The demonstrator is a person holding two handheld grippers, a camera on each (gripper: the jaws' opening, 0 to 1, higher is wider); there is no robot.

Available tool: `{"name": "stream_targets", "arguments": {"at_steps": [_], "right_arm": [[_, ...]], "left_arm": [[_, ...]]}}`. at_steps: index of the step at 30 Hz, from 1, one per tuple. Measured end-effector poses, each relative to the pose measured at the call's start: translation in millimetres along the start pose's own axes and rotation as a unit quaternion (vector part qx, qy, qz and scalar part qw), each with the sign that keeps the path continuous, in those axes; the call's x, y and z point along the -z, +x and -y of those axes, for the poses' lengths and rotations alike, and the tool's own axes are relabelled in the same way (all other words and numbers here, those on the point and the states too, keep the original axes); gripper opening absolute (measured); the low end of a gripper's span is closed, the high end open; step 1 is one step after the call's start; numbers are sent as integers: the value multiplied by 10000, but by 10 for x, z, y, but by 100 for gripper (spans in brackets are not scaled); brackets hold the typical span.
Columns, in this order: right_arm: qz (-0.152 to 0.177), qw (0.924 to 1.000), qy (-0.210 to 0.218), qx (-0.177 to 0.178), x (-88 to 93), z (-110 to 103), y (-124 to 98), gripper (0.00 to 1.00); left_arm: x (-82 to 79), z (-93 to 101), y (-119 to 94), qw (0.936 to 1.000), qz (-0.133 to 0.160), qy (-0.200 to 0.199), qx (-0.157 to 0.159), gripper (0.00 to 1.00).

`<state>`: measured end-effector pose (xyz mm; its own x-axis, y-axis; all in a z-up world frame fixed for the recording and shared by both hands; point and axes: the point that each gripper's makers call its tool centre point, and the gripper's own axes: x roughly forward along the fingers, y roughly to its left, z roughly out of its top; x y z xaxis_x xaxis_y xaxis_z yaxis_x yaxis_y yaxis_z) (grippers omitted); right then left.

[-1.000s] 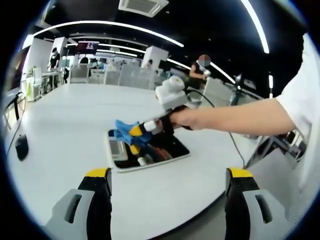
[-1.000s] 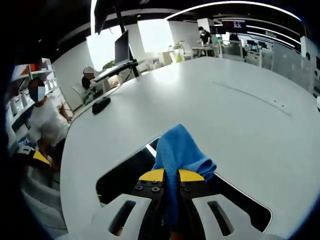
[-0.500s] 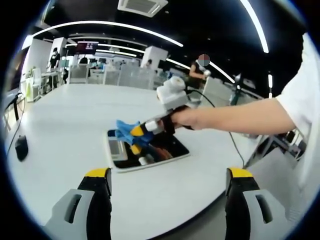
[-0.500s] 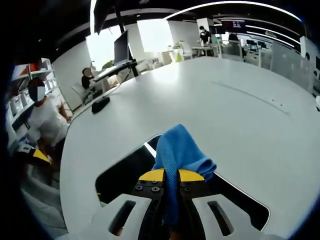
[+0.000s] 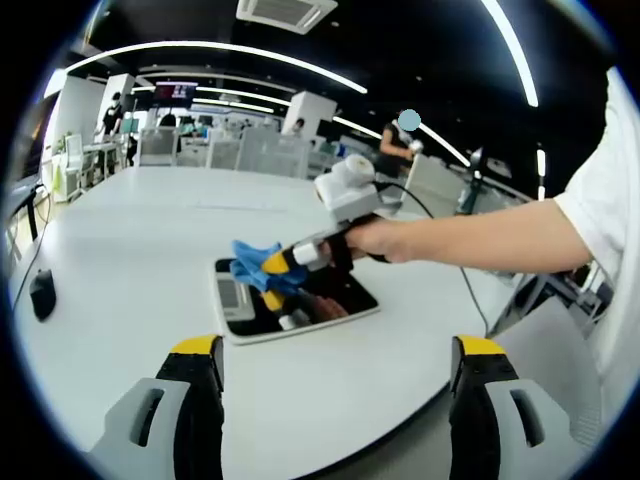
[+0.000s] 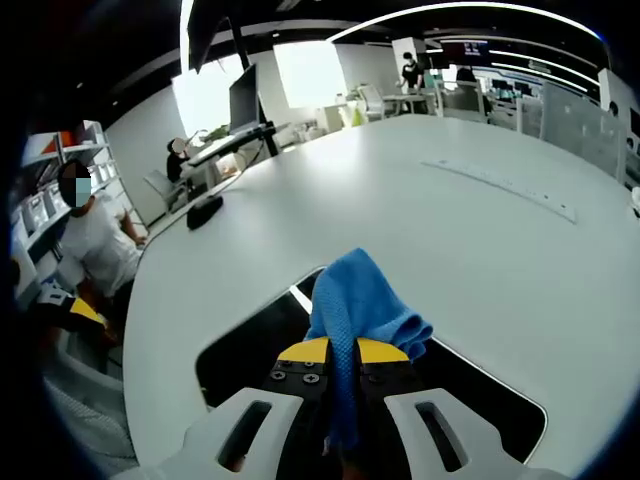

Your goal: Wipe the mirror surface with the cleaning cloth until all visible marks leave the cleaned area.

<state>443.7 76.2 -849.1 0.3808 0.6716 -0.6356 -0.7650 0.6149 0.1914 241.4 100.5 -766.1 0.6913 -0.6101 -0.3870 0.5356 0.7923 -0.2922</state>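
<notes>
— Where's your cloth?
— Your right gripper (image 6: pixel 341 352) is clamped on the crumpled blue cleaning cloth (image 6: pixel 362 302), directly over the dark rectangular white-framed mirror (image 5: pixel 335 290) lying flat on the white table (image 5: pixel 130 240).
— And my left?
— Your left gripper (image 5: pixel 335 355) hangs spread and empty, well short of the mirror.

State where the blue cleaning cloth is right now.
The blue cleaning cloth is pinched in the right gripper, held at the mirror lying on the white table. In the left gripper view it sits near centre, at the mirror's far-left part.
</notes>
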Motion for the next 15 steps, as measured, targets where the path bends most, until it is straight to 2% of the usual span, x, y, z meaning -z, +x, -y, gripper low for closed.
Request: {"name": "stream_targets", "arguments": {"at_steps": [15], "right_arm": [[45, 9999, 56, -80, 55, -72, -30, 3]], "left_arm": [[-8, 5, 0, 10000, 13, -13, 30, 94]]}}
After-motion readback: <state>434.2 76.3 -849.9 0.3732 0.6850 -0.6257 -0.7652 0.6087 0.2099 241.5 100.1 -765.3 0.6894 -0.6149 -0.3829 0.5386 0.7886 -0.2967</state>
